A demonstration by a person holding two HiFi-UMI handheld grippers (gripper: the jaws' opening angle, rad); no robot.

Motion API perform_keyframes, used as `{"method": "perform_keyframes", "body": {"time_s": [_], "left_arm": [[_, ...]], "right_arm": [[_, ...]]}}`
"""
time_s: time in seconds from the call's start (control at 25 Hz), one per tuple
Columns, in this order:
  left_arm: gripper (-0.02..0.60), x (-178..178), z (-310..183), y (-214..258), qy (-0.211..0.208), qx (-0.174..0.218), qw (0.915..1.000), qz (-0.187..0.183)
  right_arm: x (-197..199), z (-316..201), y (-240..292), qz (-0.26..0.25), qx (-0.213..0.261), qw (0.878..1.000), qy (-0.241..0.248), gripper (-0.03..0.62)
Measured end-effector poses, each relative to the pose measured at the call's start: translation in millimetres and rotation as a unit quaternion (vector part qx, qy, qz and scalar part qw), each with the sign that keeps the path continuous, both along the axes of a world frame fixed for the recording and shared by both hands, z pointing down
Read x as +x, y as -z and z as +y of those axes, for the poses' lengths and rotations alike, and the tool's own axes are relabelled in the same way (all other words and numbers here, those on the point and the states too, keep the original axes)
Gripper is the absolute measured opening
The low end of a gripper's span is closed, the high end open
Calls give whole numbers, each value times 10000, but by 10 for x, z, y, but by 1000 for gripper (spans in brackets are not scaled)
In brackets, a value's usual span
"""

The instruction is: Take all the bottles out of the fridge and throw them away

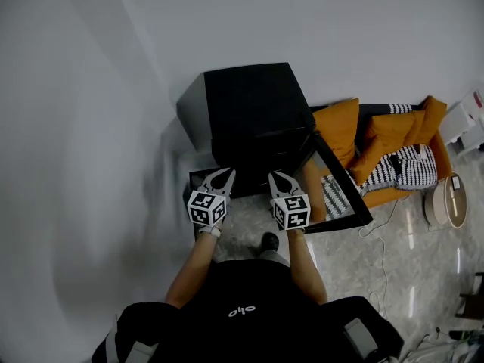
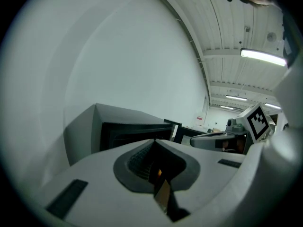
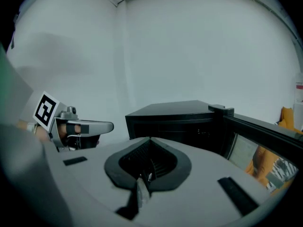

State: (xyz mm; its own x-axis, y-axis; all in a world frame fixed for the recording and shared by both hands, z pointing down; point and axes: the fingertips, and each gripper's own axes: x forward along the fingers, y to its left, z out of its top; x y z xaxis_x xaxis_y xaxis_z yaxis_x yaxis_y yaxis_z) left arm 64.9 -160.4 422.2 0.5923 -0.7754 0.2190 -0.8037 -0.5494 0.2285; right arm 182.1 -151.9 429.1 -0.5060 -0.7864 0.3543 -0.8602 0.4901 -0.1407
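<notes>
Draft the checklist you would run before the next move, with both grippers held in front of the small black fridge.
1. Fridge door open: ok, it is swung out to the side.
2. Left gripper free: ok, shut on nothing.
3. Right gripper free: ok, shut on nothing.
4. Jaws apart to take a bottle: not ok, both pairs are together.
5. Bottles located inside: cannot tell, the interior is too dark.

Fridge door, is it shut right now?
No, in the head view the fridge door stands swung wide open at the right side of the black fridge, with its glass panel showing.
</notes>
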Motion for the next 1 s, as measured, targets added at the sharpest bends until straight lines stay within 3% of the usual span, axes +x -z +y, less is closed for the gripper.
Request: {"method": "perform_keyframes", "body": {"time_s": [1.0], "left_arm": [[6,28,10,-2,23,49,10000,27]], "right_arm": [[18,-27,-12,179,-14,9998,98,9]]}}
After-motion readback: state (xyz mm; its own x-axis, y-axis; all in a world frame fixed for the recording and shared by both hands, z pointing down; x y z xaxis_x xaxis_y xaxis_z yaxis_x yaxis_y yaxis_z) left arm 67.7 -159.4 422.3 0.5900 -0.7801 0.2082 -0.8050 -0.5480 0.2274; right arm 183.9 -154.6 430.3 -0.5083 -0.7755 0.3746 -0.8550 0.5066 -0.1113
